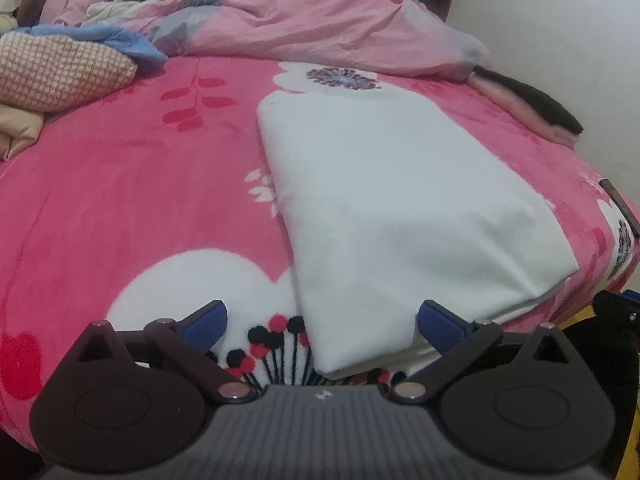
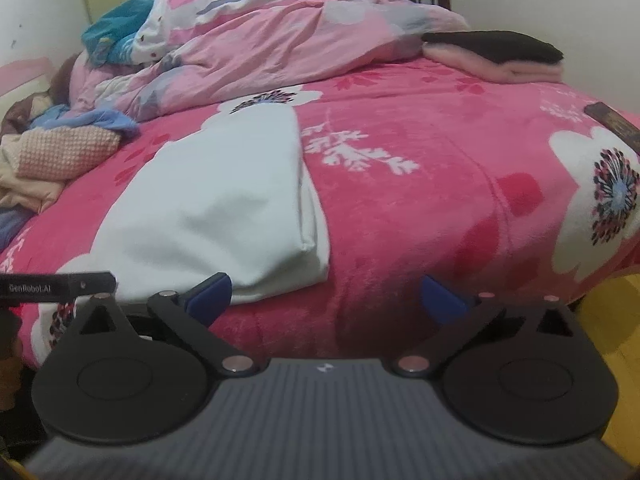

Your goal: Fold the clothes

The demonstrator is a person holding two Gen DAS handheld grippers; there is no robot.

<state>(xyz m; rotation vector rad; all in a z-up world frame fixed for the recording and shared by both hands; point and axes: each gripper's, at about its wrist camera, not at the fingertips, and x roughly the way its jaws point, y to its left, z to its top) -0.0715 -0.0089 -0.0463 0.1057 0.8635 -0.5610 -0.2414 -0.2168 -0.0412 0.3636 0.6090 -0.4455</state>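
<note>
The white garment (image 1: 400, 200) lies folded into a long flat rectangle on the pink floral bed (image 1: 120, 200), its near end at the bed's front edge. It looks like soft, light, thick knit: limp, not slippery, nothing to break, though its layers would likely slide apart if lifted by one corner. The best hold is judged to be the two near corners, pinching all layers at once, one gripper to each.

The left gripper (image 1: 322, 326) stands wide open, the garment's near corner between its blue pads but unpressed. The right gripper (image 2: 324, 300) is equally wide open and empty, just off the other near corner.

Count: one white garment in work; one finished stack (image 2: 496, 58) by the wall, apparently a dark piece on a pink one; a loose heap (image 2: 60, 156) of unfolded clothes, number unclear; one crumpled pink duvet (image 2: 280, 40); two grippers.
</note>
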